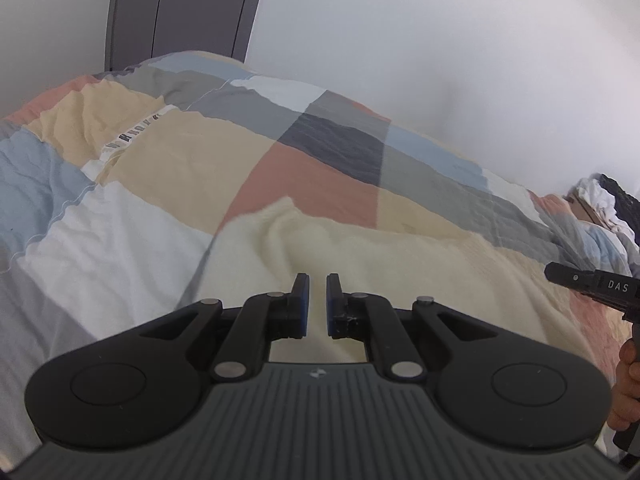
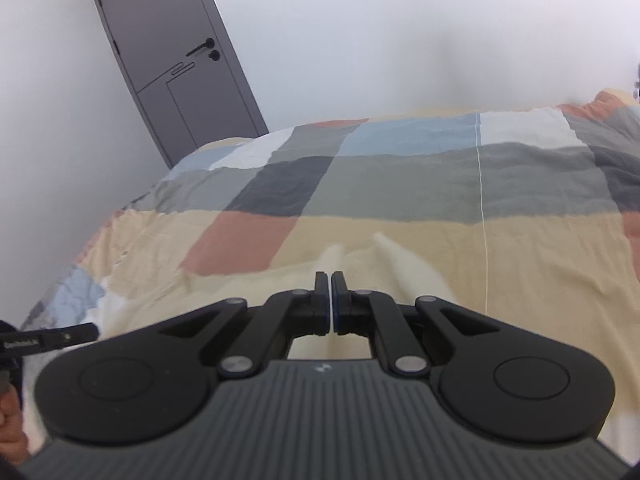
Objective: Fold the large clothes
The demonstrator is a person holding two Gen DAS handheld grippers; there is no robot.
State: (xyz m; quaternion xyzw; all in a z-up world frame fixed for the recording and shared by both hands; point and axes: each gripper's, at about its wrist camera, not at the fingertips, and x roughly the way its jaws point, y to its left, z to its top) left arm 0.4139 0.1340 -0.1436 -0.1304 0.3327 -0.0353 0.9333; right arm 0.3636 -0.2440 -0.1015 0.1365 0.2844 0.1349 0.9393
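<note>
A cream garment [image 1: 400, 264] lies spread on a bed, blurred with motion. Its folds rise toward my left gripper [image 1: 317, 280], whose blue pads stand a narrow slit apart, shut on the cloth edge. In the right wrist view, two ridges of the same cream garment [image 2: 404, 268] run up to my right gripper [image 2: 331, 278]. That gripper's pads almost touch, shut on the fabric. Each gripper shows at the edge of the other's view: the right one [image 1: 560, 272] with a hand [image 1: 628, 376], and the left one [image 2: 86, 332] with a hand [image 2: 10, 428].
A patchwork duvet [image 1: 172, 160] in cream, blue, grey and salmon covers the bed [image 2: 400, 184]. A grey door [image 2: 168, 64] stands in the white wall beyond the bed's far left corner. A heap of white and dark clothes [image 1: 604, 200] lies at the bed's right end.
</note>
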